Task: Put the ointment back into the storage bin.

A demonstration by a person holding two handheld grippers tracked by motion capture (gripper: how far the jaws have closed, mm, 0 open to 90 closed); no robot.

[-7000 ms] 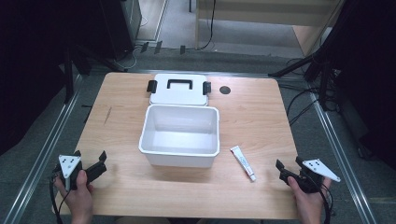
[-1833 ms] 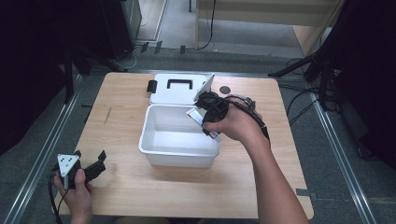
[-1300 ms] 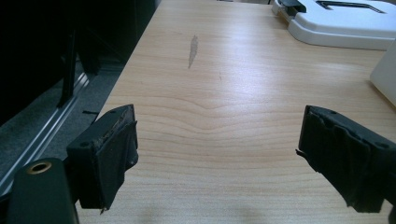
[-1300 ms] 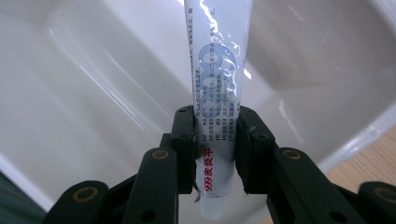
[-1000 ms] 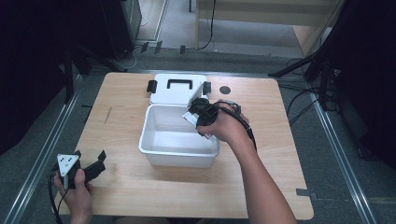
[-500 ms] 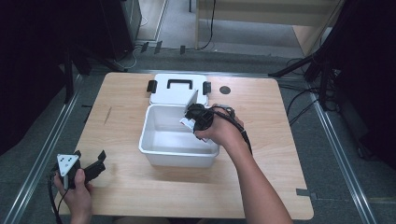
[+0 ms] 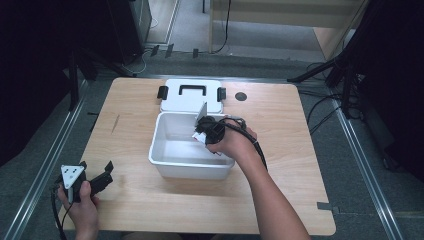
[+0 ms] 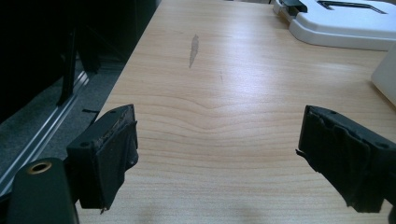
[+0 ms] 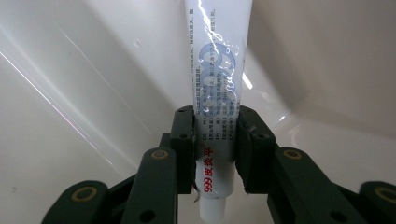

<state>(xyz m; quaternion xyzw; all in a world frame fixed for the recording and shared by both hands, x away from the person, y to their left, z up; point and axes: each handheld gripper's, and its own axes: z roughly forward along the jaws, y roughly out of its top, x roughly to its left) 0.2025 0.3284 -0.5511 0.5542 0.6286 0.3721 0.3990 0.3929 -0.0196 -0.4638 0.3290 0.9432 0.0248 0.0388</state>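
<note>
Sitting in the middle of the wooden table point(image 7: 300, 150) is a white box point(image 7: 170, 167) with its top off. Its insides are white and shiny. The right gripper point(image 7: 206, 131) reaches down into the box from the right side, with the person's right hand point(image 7: 234, 145) over the box's right wall.

The right gripper is squeezing a white tube point(image 9: 218, 88). In the right gripper view the two black jaws press on both sides of the tube, near its cap end. The tube has small blue writing and some red marks near the bottom. Its long part points away from the gripper toward the shiny inside of the box point(image 9: 70, 84). I cannot tell if the tube touches the box floor. I can see nothing else inside the box.

The box's lid point(image 7: 191, 95) lies flat on the table just behind the box. It is white with a black handle in the middle and a black clip on each side. A small dark round spot point(image 7: 241, 96) is on the table to the right of the lid.

The left gripper point(image 7: 95, 176) is near the front left corner of the table, well apart from the box, held in the left hand point(image 7: 82, 207). Its jaws are spread wide with only bare table point(image 8: 219, 116) between them. In the left gripper view the lid point(image 8: 341, 21) shows far off at the top right.
</note>
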